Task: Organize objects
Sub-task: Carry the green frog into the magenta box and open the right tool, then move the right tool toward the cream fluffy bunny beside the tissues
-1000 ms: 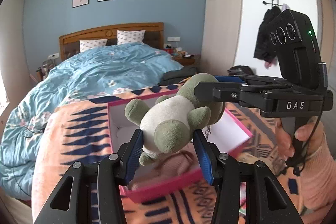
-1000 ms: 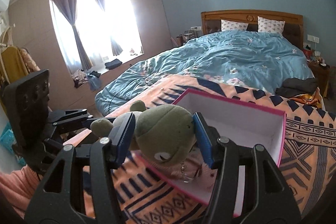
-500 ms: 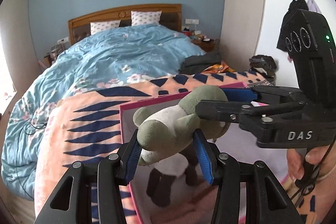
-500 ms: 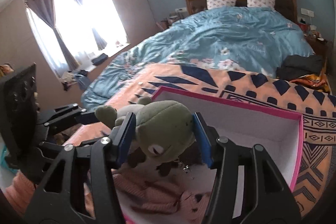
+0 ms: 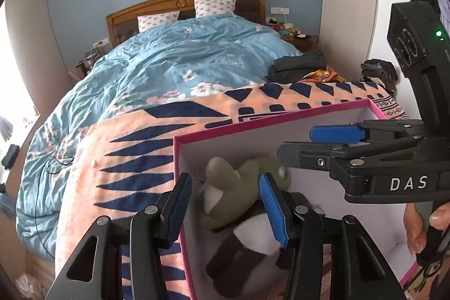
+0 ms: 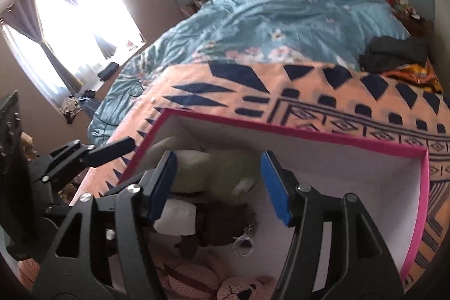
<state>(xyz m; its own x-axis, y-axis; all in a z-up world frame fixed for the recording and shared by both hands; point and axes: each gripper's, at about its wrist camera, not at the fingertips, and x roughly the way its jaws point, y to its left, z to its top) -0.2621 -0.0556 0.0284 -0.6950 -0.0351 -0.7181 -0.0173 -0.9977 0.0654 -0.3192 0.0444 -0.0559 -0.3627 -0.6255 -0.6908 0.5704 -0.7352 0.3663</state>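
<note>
Releasing the frog (image 5: 239, 184) onto the toys in the pink box (image 5: 225, 132), I note both the left gripper (image 5: 225, 204) and right gripper (image 6: 218, 184) have just been opening, pads clear, so I withdraw straight up to avoid snagging.

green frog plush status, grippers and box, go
Both grippers, left and right, just opening, pads clear. Green frog plush released inside pink box, atop brown-and-white plush. Nothing in the way.
</note>
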